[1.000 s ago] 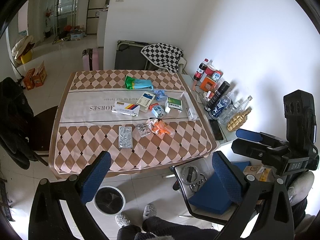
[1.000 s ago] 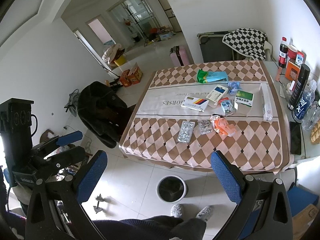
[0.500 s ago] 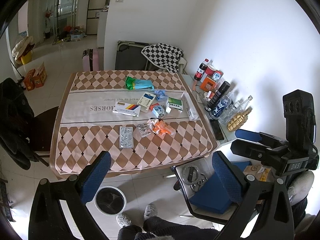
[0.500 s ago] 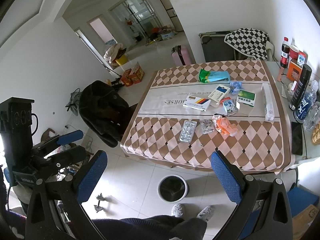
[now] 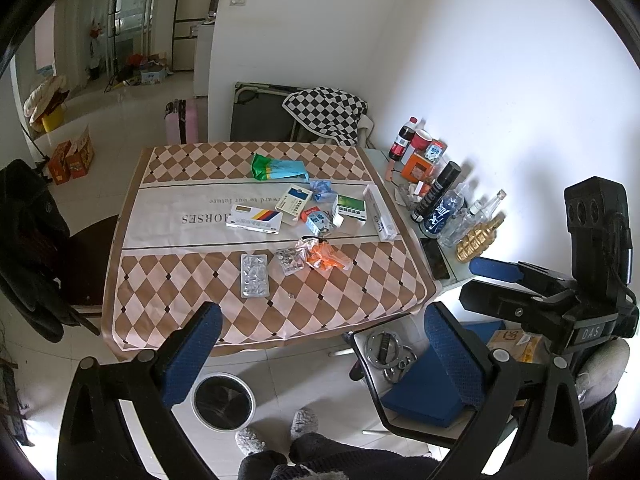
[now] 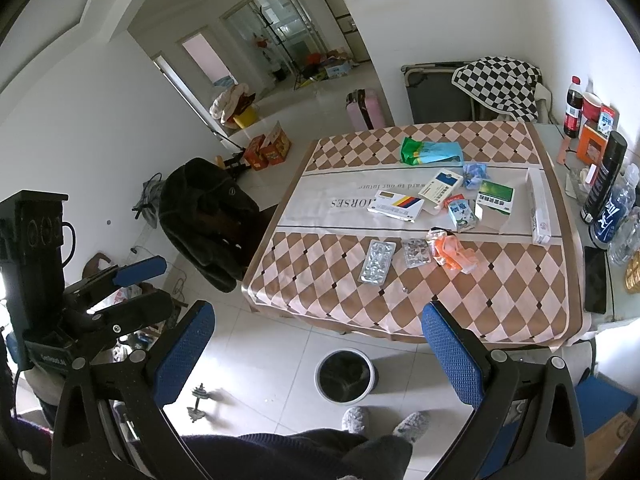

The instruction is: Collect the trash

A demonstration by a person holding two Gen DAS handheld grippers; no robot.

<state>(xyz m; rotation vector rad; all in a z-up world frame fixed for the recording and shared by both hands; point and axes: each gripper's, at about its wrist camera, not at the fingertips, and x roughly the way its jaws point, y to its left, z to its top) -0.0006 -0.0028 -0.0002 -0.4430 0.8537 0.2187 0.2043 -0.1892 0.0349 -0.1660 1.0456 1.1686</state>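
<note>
Ahead of both your grippers: table (image 5: pixel 168 280) under a checkered cloth, trash scattered mid-surface. Below and just short of its near edge, between your jaws' line of sight and your feet, a round bin (image 5: pixel 223 401) stands on the floor. Left gripper (image 5: pixel 320 344): jaws spread wide, holding nothing, raised well short of the table. Right gripper (image 6: pixel 316 344): same, wide apart and empty. Nearest trash ahead: blister pack (image 5: pixel 254 275), flat on the cloth; just right of it a smaller foil pack (image 5: pixel 291 261), then a crumpled orange wrapper (image 5: pixel 326 258). Boxes lie beyond.
</note>
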